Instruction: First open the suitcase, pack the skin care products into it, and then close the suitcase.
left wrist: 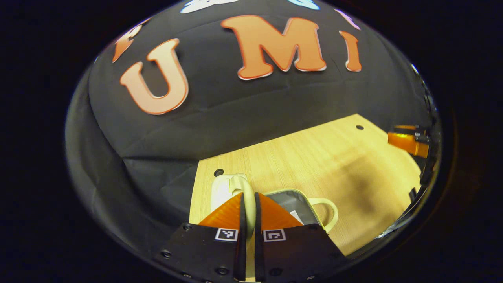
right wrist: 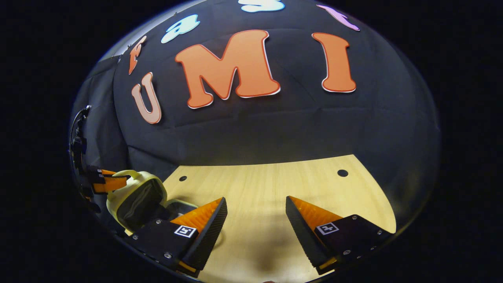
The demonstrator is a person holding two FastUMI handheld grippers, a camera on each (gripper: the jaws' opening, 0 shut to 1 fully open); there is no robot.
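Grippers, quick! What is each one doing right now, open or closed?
Left gripper: closed on the lid handle of the suitcase, holding the lid up.
Right gripper: open, holding nothing, above the table.

No readable text, brand or number on the desk (right wrist: 275, 184). Small square black-and-white coded markers on each gripper's finger mounts, left gripper (left wrist: 248, 204) and right gripper (right wrist: 256, 214); these carry no legible characters.
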